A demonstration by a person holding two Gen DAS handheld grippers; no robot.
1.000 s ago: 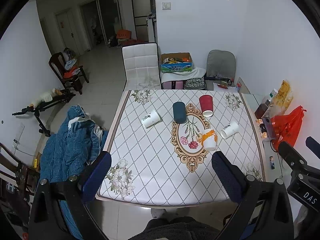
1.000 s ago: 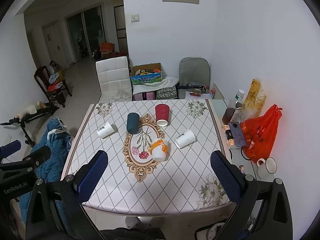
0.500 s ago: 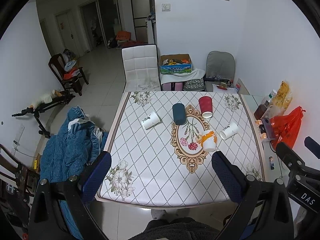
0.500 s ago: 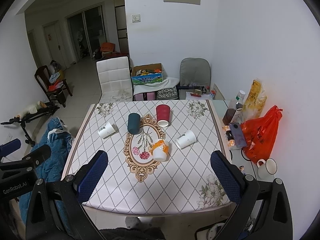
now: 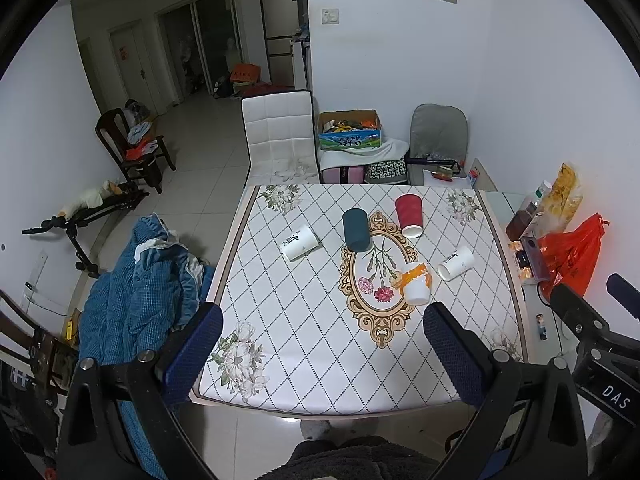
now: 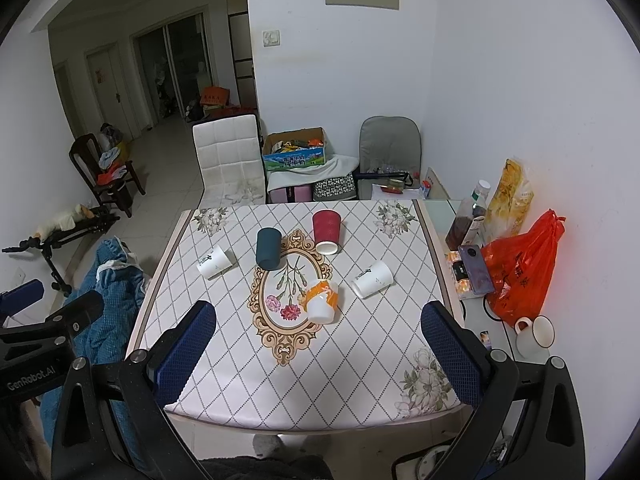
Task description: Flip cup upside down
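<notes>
Blue-padded left claw and right claw gape wide above the table's near edge.

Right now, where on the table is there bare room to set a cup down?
The near strip of the table, between the orange cup and the front edge, is bare. So is the far left corner behind the left white cup. The middle is crowded: teal cup, red cup, right white cup.
</notes>
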